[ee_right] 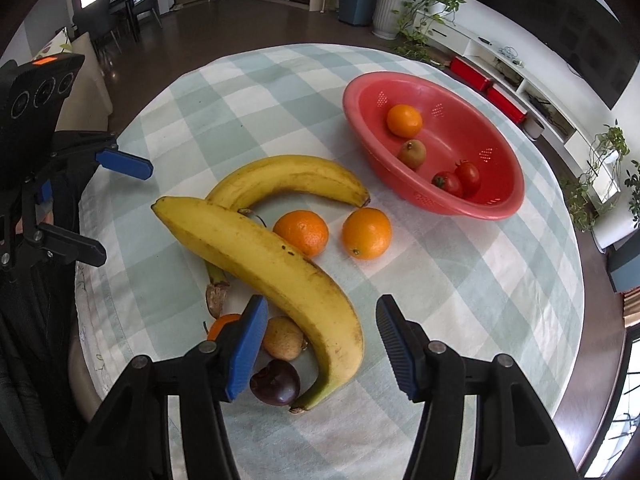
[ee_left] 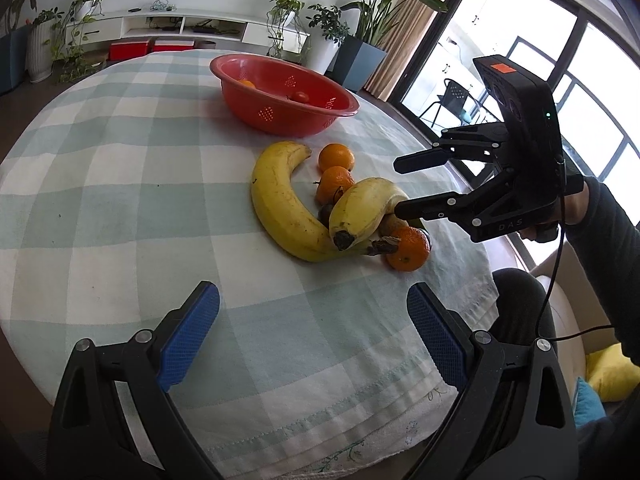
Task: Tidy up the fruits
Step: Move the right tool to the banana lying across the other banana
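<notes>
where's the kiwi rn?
Right wrist view: kiwi lies inside the red basket, between the orange and two tomatoes.

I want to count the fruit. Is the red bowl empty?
No. The red bowl holds an orange, a kiwi and two tomatoes.

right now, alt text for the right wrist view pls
The open right tool hovers over the near banana on a checked tablecloth, with another banana and oranges behind. A red basket holds an orange, kiwi and tomatoes.
</notes>
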{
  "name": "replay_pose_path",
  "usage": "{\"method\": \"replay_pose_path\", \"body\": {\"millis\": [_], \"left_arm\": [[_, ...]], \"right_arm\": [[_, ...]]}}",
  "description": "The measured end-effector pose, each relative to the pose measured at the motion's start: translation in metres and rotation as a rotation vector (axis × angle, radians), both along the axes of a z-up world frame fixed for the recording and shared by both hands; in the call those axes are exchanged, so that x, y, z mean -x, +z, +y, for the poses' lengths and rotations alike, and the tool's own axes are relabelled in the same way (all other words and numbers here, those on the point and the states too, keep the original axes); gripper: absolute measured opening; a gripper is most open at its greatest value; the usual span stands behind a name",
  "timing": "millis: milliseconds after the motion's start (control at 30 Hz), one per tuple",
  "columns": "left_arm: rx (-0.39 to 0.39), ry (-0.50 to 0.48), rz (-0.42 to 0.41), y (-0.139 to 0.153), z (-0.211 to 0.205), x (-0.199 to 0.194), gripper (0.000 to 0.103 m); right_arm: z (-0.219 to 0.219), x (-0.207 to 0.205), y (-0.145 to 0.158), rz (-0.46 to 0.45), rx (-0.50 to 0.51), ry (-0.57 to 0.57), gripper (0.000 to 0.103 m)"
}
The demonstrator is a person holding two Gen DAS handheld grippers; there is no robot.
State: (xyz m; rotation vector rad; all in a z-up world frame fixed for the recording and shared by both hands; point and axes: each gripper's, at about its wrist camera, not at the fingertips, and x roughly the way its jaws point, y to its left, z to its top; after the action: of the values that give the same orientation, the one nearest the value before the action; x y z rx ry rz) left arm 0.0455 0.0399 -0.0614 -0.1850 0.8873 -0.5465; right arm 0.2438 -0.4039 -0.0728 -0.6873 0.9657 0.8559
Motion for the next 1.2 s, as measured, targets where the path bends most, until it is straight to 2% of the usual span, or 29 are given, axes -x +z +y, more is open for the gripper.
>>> {"method": "replay_pose_path", "body": {"millis": [100,400,667,900,1200], "left_arm": [[0.0,-0.004,0.003,-0.001,-0.001,-0.001,0.096],[0.014,-0.008,0.01,-0.004,-0.001,-0.002,0.096],[0.018,-0.016,0.012,-0.006,-0.002,-0.002,0.096],[0.026,-0.016,0.013,-0.007,-0.001,-0.003,0.096],[0.015,-0.028,0.015,-0.009,-0.005,-0.004,0.096]], "right_arm": [[0.007,-0.001,-0.007,-0.006,0.042,0.022,0.06],[0.013,-0.014,-0.017,0.054,0.07,0.048,0.06],[0.02,-0.028,-0.031,0.171,0.094,0.052,0.058],[0.015,-0.033,-0.029,0.217,0.053,0.021,0.054],[-0.011,-0.021,-0.021,0.204,-0.054,-0.052,0.045]]}}
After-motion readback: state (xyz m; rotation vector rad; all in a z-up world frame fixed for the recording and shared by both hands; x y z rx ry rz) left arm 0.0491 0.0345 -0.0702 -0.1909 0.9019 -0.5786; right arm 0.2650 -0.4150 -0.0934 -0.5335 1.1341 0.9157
